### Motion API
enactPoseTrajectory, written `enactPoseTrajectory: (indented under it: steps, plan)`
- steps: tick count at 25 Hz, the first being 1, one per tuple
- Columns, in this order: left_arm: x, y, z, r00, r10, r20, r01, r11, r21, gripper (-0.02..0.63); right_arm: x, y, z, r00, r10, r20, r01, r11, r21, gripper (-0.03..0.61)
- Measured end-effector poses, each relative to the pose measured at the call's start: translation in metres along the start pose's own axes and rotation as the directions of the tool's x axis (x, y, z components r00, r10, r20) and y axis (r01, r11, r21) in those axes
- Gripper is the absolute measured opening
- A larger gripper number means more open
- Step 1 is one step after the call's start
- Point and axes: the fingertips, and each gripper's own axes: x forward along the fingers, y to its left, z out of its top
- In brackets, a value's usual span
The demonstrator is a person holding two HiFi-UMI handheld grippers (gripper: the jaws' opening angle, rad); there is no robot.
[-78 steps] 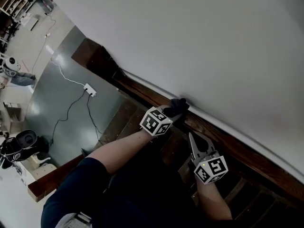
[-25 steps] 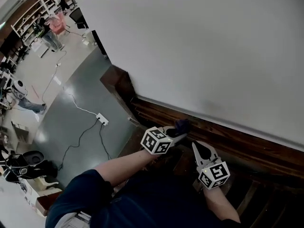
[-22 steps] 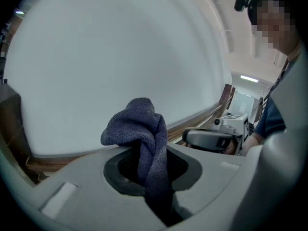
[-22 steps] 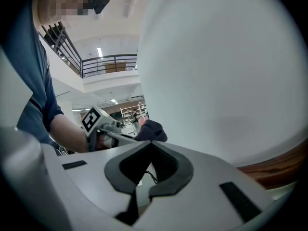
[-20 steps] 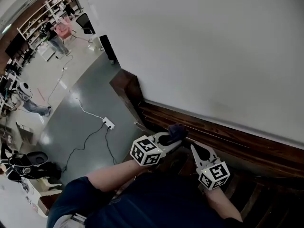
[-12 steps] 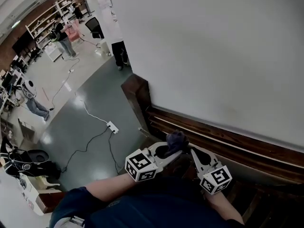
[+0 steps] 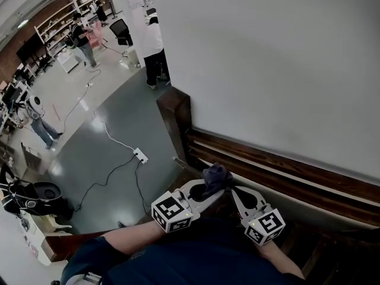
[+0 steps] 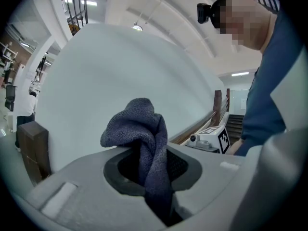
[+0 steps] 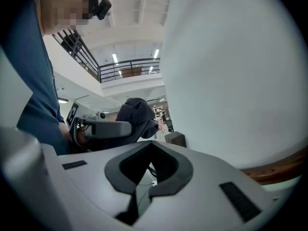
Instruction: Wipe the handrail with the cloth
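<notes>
The dark wooden handrail (image 7: 285, 170) runs along the white wall from its end post (image 7: 176, 116) off to the right. My left gripper (image 7: 217, 186) is shut on a bunched dark blue cloth (image 7: 215, 174), held at the rail's near edge not far from the post; I cannot tell whether it touches the rail. In the left gripper view the cloth (image 8: 140, 129) bulges out above the closed jaws of my left gripper (image 8: 144, 163). My right gripper (image 7: 233, 190) is shut and holds nothing, its tip right beside the cloth. The right gripper view shows my right gripper (image 9: 149, 171), with the cloth (image 9: 137, 114) just beyond it.
A white wall (image 7: 273, 58) rises behind the rail. Far below lies a grey floor with a cable and power strip (image 7: 140, 155). People (image 7: 155, 45) stand on that floor, near shelves. Dark stair parts (image 7: 323, 248) show at the lower right.
Both grippers have moved left along the rail toward the end post, the cloth still in the left one. The head view has swung, so more of the floor shows.
</notes>
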Motion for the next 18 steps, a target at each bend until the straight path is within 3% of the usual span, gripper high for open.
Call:
enactPoseTrajectory:
  steps: [18]
  plan:
    - [-0.013,-0.005,-0.002,0.999,0.004,0.037,-0.003,1.0,-0.029,0.077,-0.003,0.006,0.007,1.0,-0.011,0.008,0.012,0.999,-0.032,0.008]
